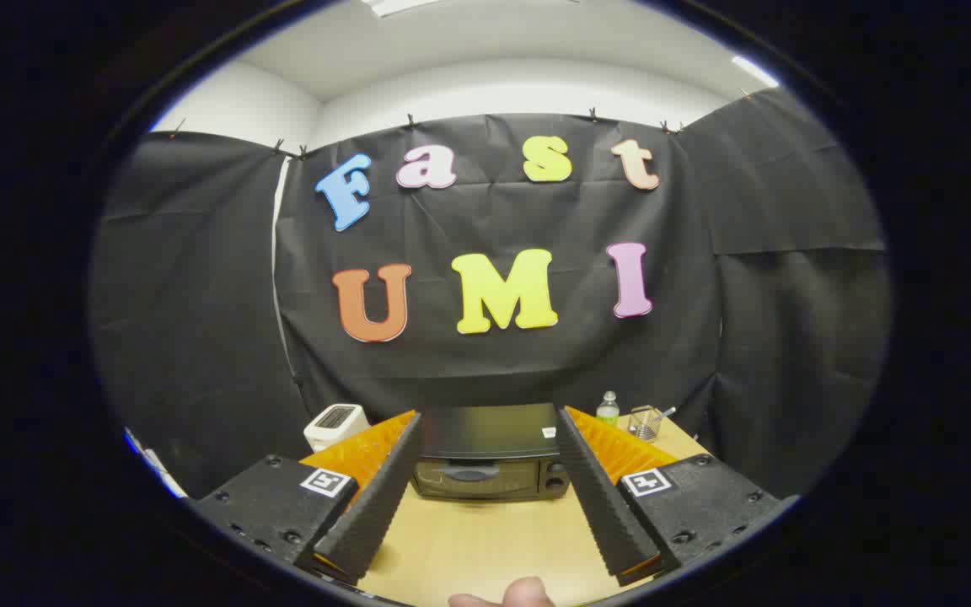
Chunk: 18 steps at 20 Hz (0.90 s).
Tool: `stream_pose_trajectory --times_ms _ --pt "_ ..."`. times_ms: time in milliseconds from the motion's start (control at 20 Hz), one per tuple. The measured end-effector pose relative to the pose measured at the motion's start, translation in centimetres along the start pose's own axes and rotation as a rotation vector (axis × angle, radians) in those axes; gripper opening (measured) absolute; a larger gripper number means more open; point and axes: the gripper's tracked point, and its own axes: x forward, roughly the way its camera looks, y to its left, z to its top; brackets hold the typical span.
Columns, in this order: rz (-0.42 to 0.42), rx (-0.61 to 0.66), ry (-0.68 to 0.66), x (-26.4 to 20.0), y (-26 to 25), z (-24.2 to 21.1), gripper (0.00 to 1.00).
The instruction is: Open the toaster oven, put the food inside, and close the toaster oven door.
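Note:
A dark toaster oven (490,455) stands on the wooden table (485,539), beyond my fingers and framed between them. Its door looks closed, with a handle across the front and two knobs at its right side. My gripper (490,430) is open, held above the table some way back from the oven, with nothing between its fingers. A fingertip of a person (511,594) shows at the near table edge. The food is hidden from me.
A white toaster (335,424) sits left of the oven. To the right of the oven stand a small clear bottle (608,408) and a glass cup (644,421) with something in it. Bare table lies between me and the oven.

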Motion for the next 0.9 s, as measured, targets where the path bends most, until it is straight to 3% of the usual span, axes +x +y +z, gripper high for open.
stream_pose_trajectory --times_ms 900 --pt "0.001 0.013 0.009 0.34 0.07 -0.22 1.00"
